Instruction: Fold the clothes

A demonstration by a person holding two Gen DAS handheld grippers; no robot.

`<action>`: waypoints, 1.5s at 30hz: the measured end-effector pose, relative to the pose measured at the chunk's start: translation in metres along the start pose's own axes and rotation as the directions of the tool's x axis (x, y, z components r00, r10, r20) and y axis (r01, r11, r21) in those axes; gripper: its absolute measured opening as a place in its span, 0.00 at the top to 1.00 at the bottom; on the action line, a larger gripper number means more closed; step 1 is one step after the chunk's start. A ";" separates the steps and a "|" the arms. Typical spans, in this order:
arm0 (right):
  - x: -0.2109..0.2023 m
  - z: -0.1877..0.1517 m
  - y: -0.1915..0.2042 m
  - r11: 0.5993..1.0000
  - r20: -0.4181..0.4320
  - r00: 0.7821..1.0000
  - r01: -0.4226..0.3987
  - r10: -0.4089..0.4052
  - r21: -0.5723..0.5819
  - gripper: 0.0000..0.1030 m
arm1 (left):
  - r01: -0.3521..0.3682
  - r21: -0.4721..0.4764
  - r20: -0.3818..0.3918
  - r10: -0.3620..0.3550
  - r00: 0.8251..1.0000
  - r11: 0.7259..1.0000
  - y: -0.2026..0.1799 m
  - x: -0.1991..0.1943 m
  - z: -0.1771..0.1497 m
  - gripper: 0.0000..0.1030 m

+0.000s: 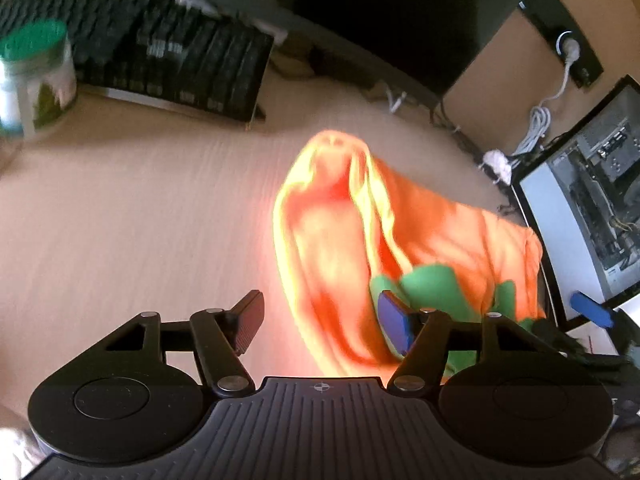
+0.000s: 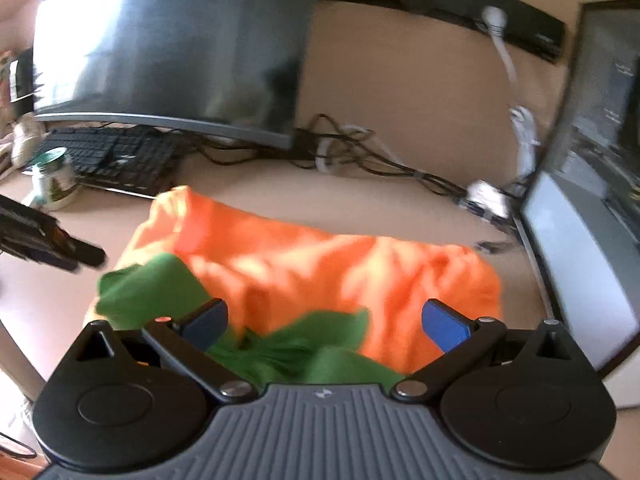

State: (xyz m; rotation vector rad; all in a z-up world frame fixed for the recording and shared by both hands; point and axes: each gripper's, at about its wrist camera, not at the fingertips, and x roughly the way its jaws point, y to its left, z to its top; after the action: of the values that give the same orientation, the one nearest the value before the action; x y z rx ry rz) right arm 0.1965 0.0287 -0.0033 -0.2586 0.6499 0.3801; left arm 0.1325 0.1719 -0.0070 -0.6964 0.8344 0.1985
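- Right gripper (image 2: 324,322), low in the frame, has its jaws spread wide with nothing between them, above the green trim (image 2: 296,354) of the orange garment (image 2: 320,268).
- Left gripper (image 1: 320,318) is likewise open; the garment (image 1: 340,240) lies on the desk (image 1: 140,208) at centre-right.
- Behind, at upper left: jar (image 2: 52,178), keyboard (image 2: 108,156), monitor (image 2: 172,48); cables (image 2: 360,152) at centre.

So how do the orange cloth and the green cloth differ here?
The orange cloth is the larger, spread across the desk with one end bunched up; the green cloth is smaller and crumpled in lumps at the orange one's near edge. Orange lies farther from the right gripper, green right at it. Both are ungripped and unfolded.
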 end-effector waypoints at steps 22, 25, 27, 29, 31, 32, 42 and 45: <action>0.011 -0.005 0.026 0.928 0.024 0.949 -0.302 0.314 -0.218 0.30 | -0.125 0.078 0.000 0.125 0.992 0.989 -0.061 0.037 0.005 0.78; 0.039 -0.012 0.031 0.919 -0.092 0.933 -0.359 0.348 -0.161 0.37 | -0.117 0.097 0.002 0.117 0.993 0.988 -0.069 0.035 0.003 0.79; 0.059 -0.021 0.025 0.917 -0.174 0.912 -0.389 0.371 -0.090 0.37 | -0.109 0.100 0.003 0.109 0.994 0.989 -0.071 0.034 0.001 0.79; 0.061 -0.021 0.018 0.910 -0.186 0.900 -0.410 0.395 -0.053 0.37 | -0.104 0.094 0.001 0.105 0.995 0.990 -0.069 0.034 0.000 0.79; 0.058 -0.018 0.017 0.910 -0.187 0.900 -0.410 0.394 -0.057 0.37 | -0.103 0.076 -0.006 0.104 0.995 0.992 -0.066 0.034 -0.001 0.74; 0.056 -0.017 0.018 0.912 -0.184 0.904 -0.404 0.386 -0.069 0.37 | -0.104 0.059 -0.007 0.105 0.994 0.993 -0.062 0.032 -0.002 0.71; 0.031 -0.013 0.048 0.904 -0.107 0.931 -0.364 0.349 -0.224 0.34 | -0.121 -0.061 -0.042 0.119 0.992 0.991 -0.036 0.031 -0.014 0.57; 0.023 -0.012 0.050 0.897 -0.082 0.931 -0.365 0.356 -0.248 0.22 | -0.096 -0.043 -0.034 0.094 0.995 0.994 -0.042 0.040 -0.015 0.66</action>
State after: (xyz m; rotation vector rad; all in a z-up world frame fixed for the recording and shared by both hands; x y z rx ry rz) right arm 0.1858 0.0759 -0.0323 -0.3962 0.6829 0.8243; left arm 0.1680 0.1262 -0.0224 -0.7034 0.8969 0.2928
